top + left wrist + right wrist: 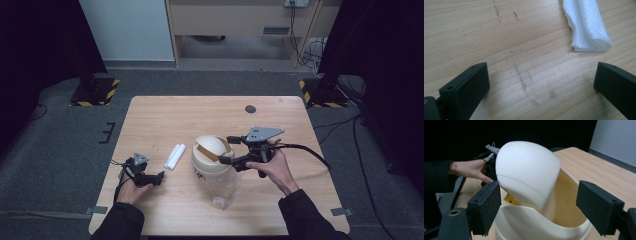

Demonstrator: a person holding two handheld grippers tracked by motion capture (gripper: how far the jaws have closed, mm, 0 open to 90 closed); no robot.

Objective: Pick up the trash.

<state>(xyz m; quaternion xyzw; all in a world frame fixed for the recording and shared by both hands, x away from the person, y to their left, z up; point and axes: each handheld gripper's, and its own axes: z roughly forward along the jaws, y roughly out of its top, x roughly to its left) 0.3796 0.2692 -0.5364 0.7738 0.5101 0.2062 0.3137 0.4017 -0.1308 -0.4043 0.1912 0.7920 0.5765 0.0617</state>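
Note:
A cream bin (204, 170) with a domed swing lid (211, 144) stands at the middle of the wooden table (160, 120). My right gripper (225, 150) comes in from the bin's right, open, with one jaw on each side of the lid. In the right gripper view the tilted lid (529, 170) sits between the jaws of the right gripper (541, 203), above the bin's rim (531, 230); contact cannot be told. A folded white tissue (175, 156) lies left of the bin. My left gripper (159, 177) rests open near it. In the left gripper view the tissue (587, 27) lies beyond the left gripper (541, 75).
Something of clear plastic (224, 194) lies against the bin's front. A dark round hole (250, 109) marks the table's far side. The person's other hand (469, 170) appears behind the bin in the right gripper view. Stand bases with striped edges (95, 90) sit on the floor beyond.

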